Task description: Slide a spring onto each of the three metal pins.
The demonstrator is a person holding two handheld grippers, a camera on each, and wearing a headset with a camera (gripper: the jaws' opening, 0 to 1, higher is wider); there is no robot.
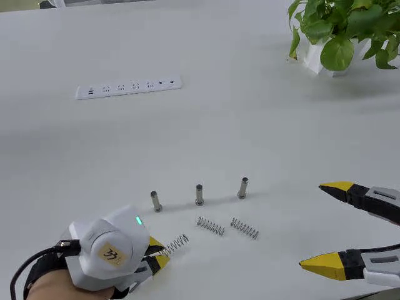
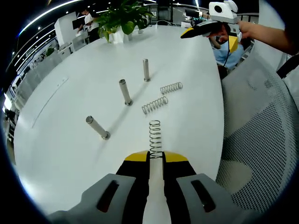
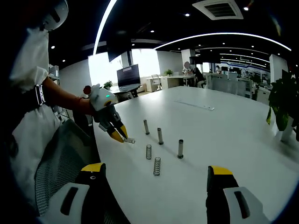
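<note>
Three metal pins stand in a row on the white table: left pin (image 1: pixel 155 201), middle pin (image 1: pixel 199 194), right pin (image 1: pixel 242 187). My left gripper (image 1: pixel 157 253) is shut on the near end of a spring (image 1: pixel 175 243), low at the left in the head view; the left gripper view has that spring (image 2: pixel 155 138) sticking out from the closed yellow jaw tips. Two loose springs (image 1: pixel 210 225) (image 1: pixel 244 228) lie in front of the pins. My right gripper (image 1: pixel 329 225) hangs open at the right, apart from everything.
A white power strip (image 1: pixel 129 87) lies farther back on the table. A potted plant (image 1: pixel 340 34) stands at the far right corner. A mesh chair (image 2: pixel 261 154) sits beside the table edge.
</note>
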